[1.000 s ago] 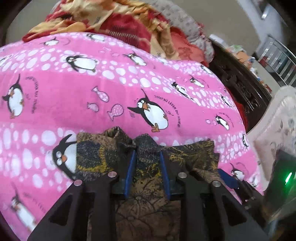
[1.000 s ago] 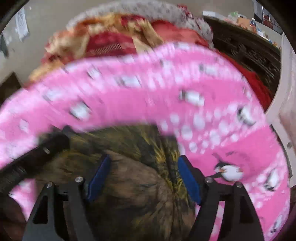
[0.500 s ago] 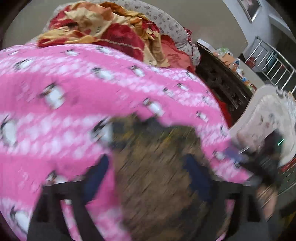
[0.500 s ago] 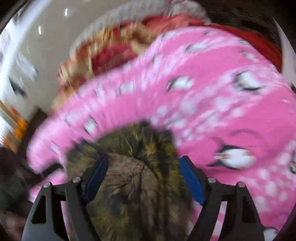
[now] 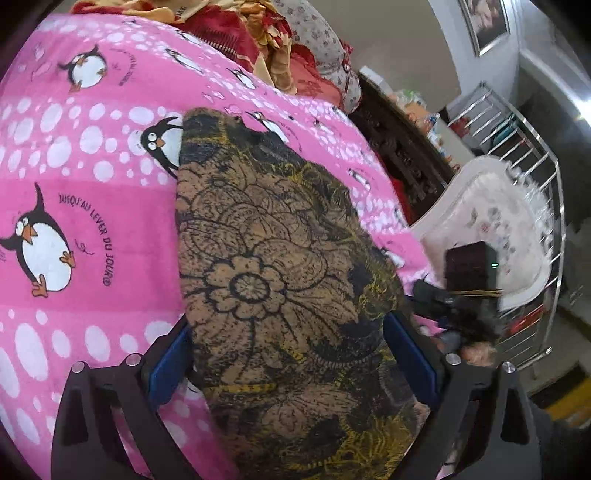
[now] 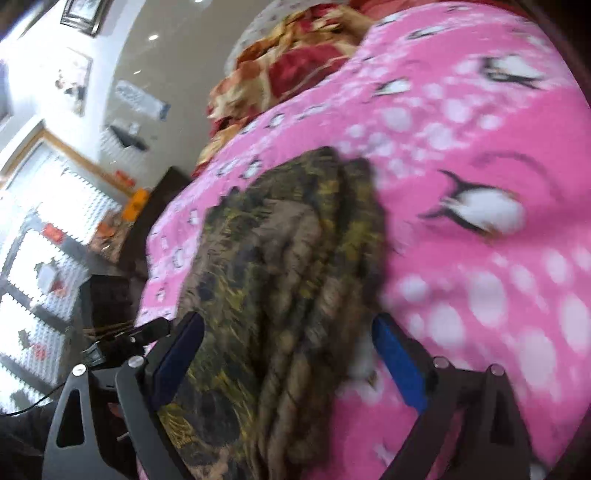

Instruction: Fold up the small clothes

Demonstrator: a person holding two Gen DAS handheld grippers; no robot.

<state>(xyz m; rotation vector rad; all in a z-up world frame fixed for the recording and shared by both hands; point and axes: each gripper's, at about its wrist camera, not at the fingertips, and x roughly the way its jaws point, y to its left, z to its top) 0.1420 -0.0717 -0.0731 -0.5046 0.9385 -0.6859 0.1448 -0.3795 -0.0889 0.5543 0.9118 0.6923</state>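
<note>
A small brown garment with black and yellow flower print (image 5: 273,280) lies folded on the pink penguin blanket (image 5: 92,206). My left gripper (image 5: 295,354) is open, its blue-padded fingers wide apart on either side of the garment's near part. In the right wrist view the same garment (image 6: 288,280) shows bunched, stacked folds on the blanket (image 6: 480,184). My right gripper (image 6: 291,354) is open too, its fingers straddling the garment. The right gripper also shows in the left wrist view (image 5: 454,306), at the garment's right edge.
A pile of red and yellow cloth (image 5: 236,33) lies at the blanket's far end. A dark wooden bed frame (image 5: 402,155) and a white cushioned chair (image 5: 491,225) stand to the right. A metal rail (image 5: 517,147) is behind them.
My left gripper was shut on the garment's edge; it has opened and the garment now lies flat. Both grippers have swung and pulled back; the right stayed open.
</note>
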